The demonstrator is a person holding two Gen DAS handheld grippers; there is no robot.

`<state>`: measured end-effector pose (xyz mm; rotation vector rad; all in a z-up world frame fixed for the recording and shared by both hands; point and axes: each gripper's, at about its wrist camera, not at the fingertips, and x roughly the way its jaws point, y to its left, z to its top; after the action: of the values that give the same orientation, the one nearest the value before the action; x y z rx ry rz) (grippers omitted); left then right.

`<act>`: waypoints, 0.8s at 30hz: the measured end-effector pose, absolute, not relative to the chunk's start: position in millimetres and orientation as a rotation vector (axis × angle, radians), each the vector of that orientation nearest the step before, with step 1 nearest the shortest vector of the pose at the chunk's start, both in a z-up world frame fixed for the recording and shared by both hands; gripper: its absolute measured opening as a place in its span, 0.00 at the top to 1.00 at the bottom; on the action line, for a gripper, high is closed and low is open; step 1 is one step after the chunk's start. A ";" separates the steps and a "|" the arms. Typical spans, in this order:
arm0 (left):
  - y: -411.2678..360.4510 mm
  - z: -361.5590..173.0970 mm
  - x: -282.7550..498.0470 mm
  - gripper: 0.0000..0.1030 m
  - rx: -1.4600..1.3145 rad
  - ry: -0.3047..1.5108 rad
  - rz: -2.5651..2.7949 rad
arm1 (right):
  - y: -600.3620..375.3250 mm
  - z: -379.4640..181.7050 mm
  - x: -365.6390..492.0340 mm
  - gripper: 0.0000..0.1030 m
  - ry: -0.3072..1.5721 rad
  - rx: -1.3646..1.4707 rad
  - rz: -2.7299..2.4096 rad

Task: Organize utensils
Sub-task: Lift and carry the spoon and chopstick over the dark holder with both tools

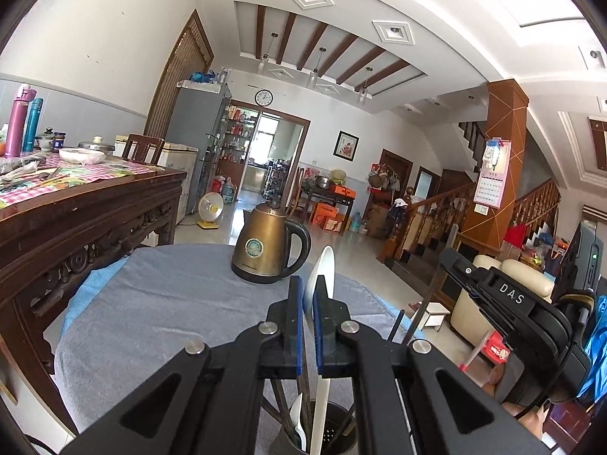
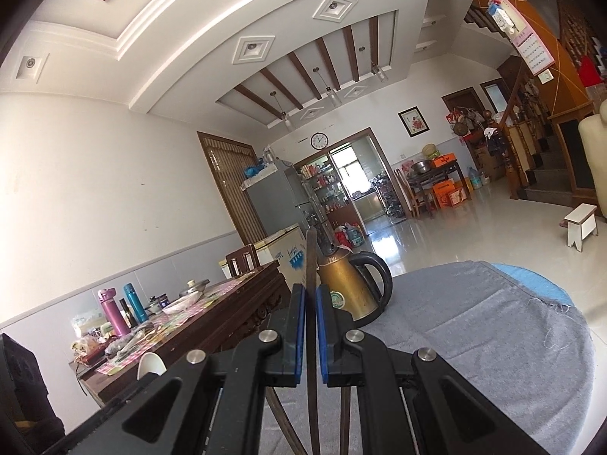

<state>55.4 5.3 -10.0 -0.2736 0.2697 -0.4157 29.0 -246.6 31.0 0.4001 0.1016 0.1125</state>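
My left gripper (image 1: 312, 295) is shut on a white spoon (image 1: 323, 271), held upright; its handle runs down into a dark perforated utensil holder (image 1: 330, 428) at the bottom of the left wrist view, which also holds another white spoon and dark chopsticks. My right gripper (image 2: 311, 303) is shut on a dark wooden chopstick (image 2: 311, 261) that stands upright between the blue pads (image 2: 299, 314). More dark chopsticks (image 2: 282, 424) show below the right gripper. The right gripper's body (image 1: 512, 299) shows at the right of the left wrist view.
A brass electric kettle (image 1: 267, 246) stands on the round table with the grey cloth (image 1: 159, 303); it also shows in the right wrist view (image 2: 351, 284). A dark wooden table (image 1: 87, 204) with bottles and bowls stands to the left. A small white stool (image 2: 580, 227) is on the floor.
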 end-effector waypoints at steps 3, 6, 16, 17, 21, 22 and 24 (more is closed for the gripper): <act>2.8 -12.0 56.0 0.95 -0.271 0.272 -0.417 | -240.5 25.1 29.8 0.93 0.107 0.370 0.113; -1.2 -15.5 59.3 0.95 -0.264 0.283 -0.419 | -235.6 17.7 30.3 0.93 0.129 0.342 0.120; -13.2 -26.2 60.9 0.95 -0.251 0.289 -0.455 | -235.8 3.5 14.7 0.93 0.168 0.286 0.136; -15.2 -27.6 61.5 0.95 -0.249 0.290 -0.462 | -236.2 2.3 13.8 0.93 0.173 0.284 0.138; -14.3 -32.8 62.4 0.95 -0.296 0.267 -0.510 | -237.0 0.8 12.5 0.93 0.187 0.284 0.149; -12.6 -33.5 61.7 0.95 -0.309 0.255 -0.517 | -237.7 -0.2 12.7 0.93 0.190 0.284 0.149; -9.6 -34.4 59.2 0.95 -0.329 0.217 -0.533 | -239.3 -1.6 12.8 0.93 0.195 0.285 0.148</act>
<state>59.2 -9.6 -34.4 -0.3292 0.2166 -0.5327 12.8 -239.3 -1.6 0.2846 0.1949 0.1484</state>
